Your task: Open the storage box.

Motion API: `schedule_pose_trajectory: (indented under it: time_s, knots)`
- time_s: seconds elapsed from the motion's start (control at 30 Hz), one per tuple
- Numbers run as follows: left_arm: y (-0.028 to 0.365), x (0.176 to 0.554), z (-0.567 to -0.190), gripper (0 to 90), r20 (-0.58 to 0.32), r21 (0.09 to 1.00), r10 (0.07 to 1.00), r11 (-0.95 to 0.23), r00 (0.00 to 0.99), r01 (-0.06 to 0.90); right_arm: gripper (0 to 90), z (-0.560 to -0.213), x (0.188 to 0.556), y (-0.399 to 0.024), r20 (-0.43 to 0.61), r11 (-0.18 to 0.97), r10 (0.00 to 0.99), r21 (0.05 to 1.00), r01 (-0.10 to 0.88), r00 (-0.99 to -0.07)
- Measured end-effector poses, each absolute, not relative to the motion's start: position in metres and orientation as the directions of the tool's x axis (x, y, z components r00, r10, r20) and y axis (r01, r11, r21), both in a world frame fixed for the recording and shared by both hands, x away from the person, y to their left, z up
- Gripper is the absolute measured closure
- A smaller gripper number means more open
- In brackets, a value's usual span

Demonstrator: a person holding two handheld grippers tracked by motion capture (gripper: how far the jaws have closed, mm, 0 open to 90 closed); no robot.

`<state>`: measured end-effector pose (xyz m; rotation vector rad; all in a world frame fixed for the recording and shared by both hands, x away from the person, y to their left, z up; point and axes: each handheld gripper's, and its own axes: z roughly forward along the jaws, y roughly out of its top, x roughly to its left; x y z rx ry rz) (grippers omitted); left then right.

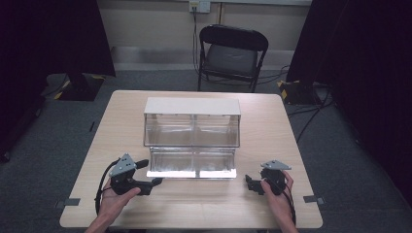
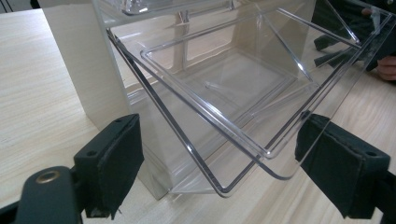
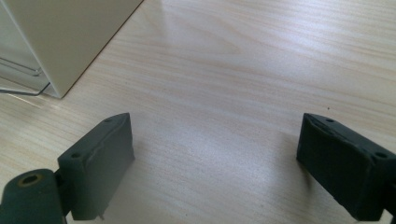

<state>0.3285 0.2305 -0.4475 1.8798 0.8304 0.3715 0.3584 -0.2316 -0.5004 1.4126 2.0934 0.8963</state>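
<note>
A clear plastic bin unit (image 1: 192,127) with white sides and a white top stands in the middle of the table (image 1: 131,107). Its two lower clear drawers (image 1: 192,163) tilt out toward me. My left gripper (image 1: 150,183) is open at the unit's front left corner. In the left gripper view the clear drawer (image 2: 224,88) lies ahead between the spread jaws, apart from both pads (image 2: 114,161). My right gripper (image 1: 249,183) is open over bare wood to the right of the unit. The unit's white side wall (image 3: 65,32) shows at the upper left of the right gripper view.
A black folding chair (image 1: 231,53) stands behind the table's far edge. Cables (image 1: 311,111) run over the grey floor at the right. Dark curtains hang at both sides. Bare wood lies left, right and in front of the unit.
</note>
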Motion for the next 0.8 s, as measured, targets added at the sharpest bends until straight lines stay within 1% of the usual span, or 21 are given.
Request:
schedule_pose_trajectory:
  time_s: [0.17,0.4,0.77,0.8]
  knots:
    - [0.232,0.3295,-0.4453,14.9,-0.098,0.89,0.682,-0.266,0.724,0.371,10.1,-0.5004,0.3584,-0.2317,-0.014,0.262,0.929,0.73,0.631,-0.369]
    - [0.2301,0.3288,-0.4421,15.3,-0.115,0.895,0.697,-0.236,0.708,0.378,10.1,-0.5004,0.3584,-0.2317,-0.014,0.262,0.929,0.73,0.631,-0.369]
    - [0.2293,0.3289,-0.4398,15.5,-0.117,0.895,0.696,-0.235,0.709,0.378,10.1,-0.5004,0.3584,-0.2317,-0.014,0.262,0.929,0.73,0.631,-0.369]
    - [0.2295,0.3287,-0.4395,15.6,-0.104,0.894,0.696,-0.247,0.711,0.372,10.1,-0.5004,0.3584,-0.2317,-0.014,0.262,0.929,0.73,0.631,-0.369]
